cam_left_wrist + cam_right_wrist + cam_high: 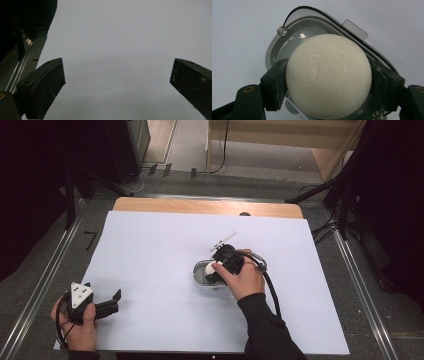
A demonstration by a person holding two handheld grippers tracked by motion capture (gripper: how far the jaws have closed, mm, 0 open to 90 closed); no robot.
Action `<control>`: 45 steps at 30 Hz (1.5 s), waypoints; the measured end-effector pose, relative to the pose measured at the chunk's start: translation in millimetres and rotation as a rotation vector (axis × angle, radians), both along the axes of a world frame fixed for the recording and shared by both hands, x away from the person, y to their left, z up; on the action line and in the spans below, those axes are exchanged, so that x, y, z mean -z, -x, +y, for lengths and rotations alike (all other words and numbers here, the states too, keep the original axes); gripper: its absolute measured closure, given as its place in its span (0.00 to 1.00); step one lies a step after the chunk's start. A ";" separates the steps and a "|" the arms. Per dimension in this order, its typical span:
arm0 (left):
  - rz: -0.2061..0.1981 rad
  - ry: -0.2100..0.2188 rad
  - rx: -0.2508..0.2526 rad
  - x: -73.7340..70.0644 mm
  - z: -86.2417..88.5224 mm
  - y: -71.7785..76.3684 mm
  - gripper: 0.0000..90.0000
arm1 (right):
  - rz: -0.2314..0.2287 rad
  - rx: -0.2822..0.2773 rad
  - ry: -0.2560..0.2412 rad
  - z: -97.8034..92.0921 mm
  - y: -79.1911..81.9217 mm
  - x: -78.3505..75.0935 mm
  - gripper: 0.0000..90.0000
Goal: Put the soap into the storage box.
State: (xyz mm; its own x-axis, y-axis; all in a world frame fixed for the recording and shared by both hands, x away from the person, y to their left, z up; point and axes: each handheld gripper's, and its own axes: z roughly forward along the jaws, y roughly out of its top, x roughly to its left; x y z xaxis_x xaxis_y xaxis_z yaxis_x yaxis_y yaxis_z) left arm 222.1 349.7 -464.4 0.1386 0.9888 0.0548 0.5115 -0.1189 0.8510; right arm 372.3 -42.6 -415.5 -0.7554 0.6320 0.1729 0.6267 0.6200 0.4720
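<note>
Resting near the front left corner of the table [150, 235], the left claw [112, 301] is being held low over the white sheet [160, 320] by the person's left hand [80, 332], and its jaws are being kept wide apart with nothing between them; in the left gripper view the two black jaws are being shown spread to either side over bare white sheet [120, 50]. Toward the middle of the table, slightly right of centre, the right claw [212, 270] is being gripped by the person's right hand [245, 280], a dark sleeve [267, 330] being seen behind it. A cream-white ball [328, 76] is being clamped between this claw's two jaws, which are being pressed against its left and right sides in the right gripper view. The ball is being held directly above a shallow grey dish [287, 47] with a clear plastic rim, which is lying on the white sheet; whether the ball is touching the dish cannot be told. A thin black wire [317, 11] is being seen running along the dish's far edge. In the high view the ball [208, 270] is being shown as a small pale spot over the dish [199, 276].
</note>
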 end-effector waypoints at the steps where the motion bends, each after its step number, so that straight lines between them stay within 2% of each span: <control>1: 0.000 0.000 0.001 0.0 0.0 -0.1 0.00 | -0.001 0.003 0.000 0.3 0.4 0.3 0.28; 5: 0.000 -0.001 0.000 0.0 0.1 0.0 0.00 | 0.005 -0.003 -0.005 0.8 1.6 1.4 0.27; 8: 0.000 0.000 0.000 0.0 0.0 0.0 0.00 | -0.005 0.002 -0.049 -2.4 3.3 -5.5 0.25; 11: 0.000 0.000 0.000 0.0 0.0 -0.1 0.00 | -0.009 0.002 -0.055 -4.5 4.0 -8.8 0.24; 23: 0.000 -0.002 -0.004 -0.1 -0.3 0.1 0.00 | -0.061 0.009 -0.025 -20.0 11.8 -18.1 0.15; 36: -0.002 -0.005 -0.006 0.1 -0.6 0.0 0.00 | -0.086 0.059 -0.039 -51.7 18.6 -16.2 0.14; 45: -0.003 -0.006 -0.006 0.2 -0.7 0.0 0.00 | -0.089 0.105 -0.028 -79.3 24.0 -8.0 0.06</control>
